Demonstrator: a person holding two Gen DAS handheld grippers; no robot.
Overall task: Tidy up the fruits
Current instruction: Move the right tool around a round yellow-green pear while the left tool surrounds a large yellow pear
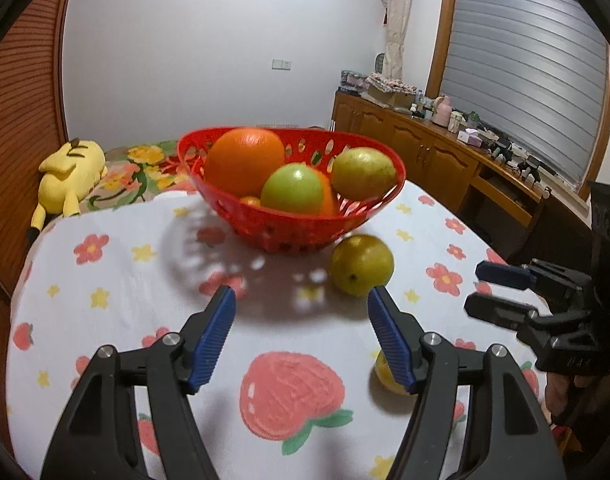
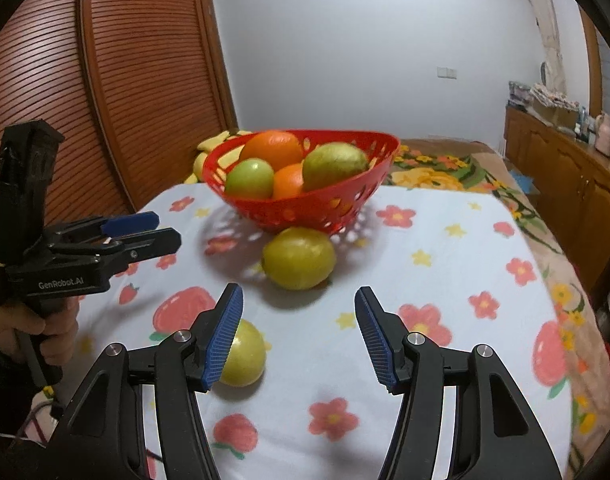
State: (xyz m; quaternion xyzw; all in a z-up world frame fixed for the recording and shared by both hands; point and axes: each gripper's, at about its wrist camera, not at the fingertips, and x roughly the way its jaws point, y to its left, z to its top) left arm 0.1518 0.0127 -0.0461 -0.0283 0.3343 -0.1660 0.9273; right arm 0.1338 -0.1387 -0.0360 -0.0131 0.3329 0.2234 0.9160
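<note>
Claws first: left claw (image 1: pixel 301 334) spread wide, nothing between its blue pads (image 1: pixel 213 340), hovering over the counter (image 1: pixel 117 280) with its flower-and-strawberry cloth. Right claw (image 2: pixel 299 332) also wide apart and holding nothing. Small yellow-green fruit (image 2: pixel 245 356) lies on the cloth just beside and partly behind the right claw's left pad (image 2: pixel 224 338); contact cannot be told. In the left wrist view this same fruit (image 1: pixel 385 374) peeks out behind the left claw's right finger. Ahead of both claws, larger yellow-green fruit (image 2: pixel 299 258) rests on the counter, long axis roughly left-right in the right wrist view, a small tip at its right end; in the left wrist view (image 1: pixel 361 264) its stem dimple faces toward the camera and down. It sits just in front of the red basket (image 2: pixel 305 210), very close to the base; touching or not is unclear. Basket holds a big orange (image 1: pixel 243 160), a green round fruit (image 1: pixel 293 188), another orange (image 2: pixel 288 180) partly hidden behind it, and a yellow-green fruit (image 1: pixel 363 172) at the right side of the rim. Yellow plush toy (image 1: pixel 69 172) lies on the floral bed (image 1: pixel 145 164) beyond the counter, left of the basket.
</note>
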